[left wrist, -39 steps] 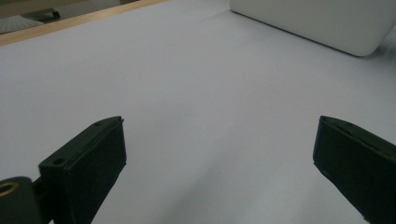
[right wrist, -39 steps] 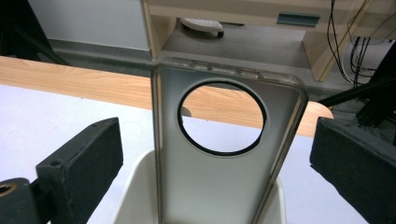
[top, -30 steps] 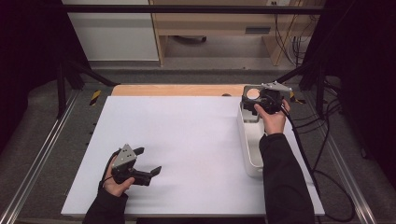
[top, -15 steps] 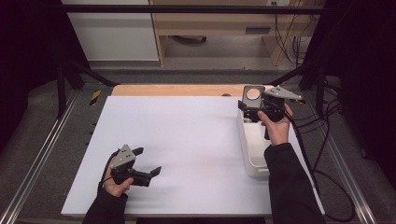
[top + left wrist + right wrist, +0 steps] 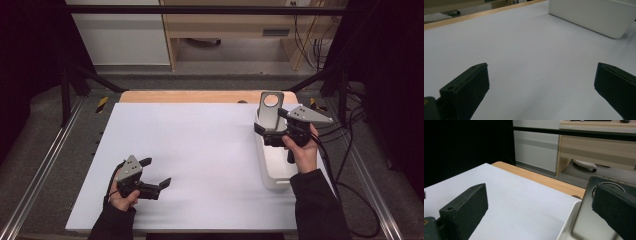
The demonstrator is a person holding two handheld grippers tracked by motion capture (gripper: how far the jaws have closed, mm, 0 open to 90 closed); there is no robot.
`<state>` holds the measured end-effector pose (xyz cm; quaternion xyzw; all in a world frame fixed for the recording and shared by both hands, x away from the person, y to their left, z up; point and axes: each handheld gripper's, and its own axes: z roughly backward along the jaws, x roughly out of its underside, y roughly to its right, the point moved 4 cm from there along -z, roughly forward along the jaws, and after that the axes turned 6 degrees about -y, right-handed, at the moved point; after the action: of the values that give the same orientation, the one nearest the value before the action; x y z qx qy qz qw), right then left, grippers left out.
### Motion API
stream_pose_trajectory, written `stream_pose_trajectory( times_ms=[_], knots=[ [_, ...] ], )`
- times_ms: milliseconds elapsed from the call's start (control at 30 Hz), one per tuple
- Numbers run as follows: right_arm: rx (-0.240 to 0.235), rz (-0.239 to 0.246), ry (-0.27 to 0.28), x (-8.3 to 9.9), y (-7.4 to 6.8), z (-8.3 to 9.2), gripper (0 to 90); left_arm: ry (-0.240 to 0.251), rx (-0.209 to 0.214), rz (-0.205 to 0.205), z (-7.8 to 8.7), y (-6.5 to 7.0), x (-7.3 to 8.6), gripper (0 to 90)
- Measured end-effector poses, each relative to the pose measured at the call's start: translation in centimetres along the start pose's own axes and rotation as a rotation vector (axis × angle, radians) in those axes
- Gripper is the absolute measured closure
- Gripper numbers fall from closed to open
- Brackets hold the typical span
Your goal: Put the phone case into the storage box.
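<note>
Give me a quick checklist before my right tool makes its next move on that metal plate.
1. Right tool open: ok, jaws wide apart.
2. Plate gripped: not ok, it stands beside one jaw.
3. Jaw touching plate: cannot tell.
4. Plate in white tray: ok, standing at the far end.
5. Left tool out of the way: ok, open, low over the table.

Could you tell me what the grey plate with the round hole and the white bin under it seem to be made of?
The grey plate looks like brushed metal: flat, thin, with a dull even sheen. The white bin looks like moulded plastic, matte, with rounded corners and smooth walls. Neither can be confirmed by sight alone.
</note>
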<state>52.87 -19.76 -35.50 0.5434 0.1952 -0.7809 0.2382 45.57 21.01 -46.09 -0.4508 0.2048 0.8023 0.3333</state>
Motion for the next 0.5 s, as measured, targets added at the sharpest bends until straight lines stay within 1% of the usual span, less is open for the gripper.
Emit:
stream_pose_trajectory(
  times_ms=[200, 333, 500],
  knots=[
    [-0.050, 0.025, -0.005, 1.4, -0.6, 1.4, 0.6, 0.007, -0.002, 0.001, 0.1, 0.0, 0.0, 0.0],
    [-0.078, 0.027, -0.007, 2.5, -0.9, 2.3, 0.5, 0.011, -0.008, 0.002, 0.2, -0.1, 0.0, 0.0],
    [-0.095, 0.059, -0.040, 4.0, -1.3, 3.0, 0.3, 0.019, -0.016, 0.000, 0.4, -0.2, 0.0, 0.0]
  ],
)
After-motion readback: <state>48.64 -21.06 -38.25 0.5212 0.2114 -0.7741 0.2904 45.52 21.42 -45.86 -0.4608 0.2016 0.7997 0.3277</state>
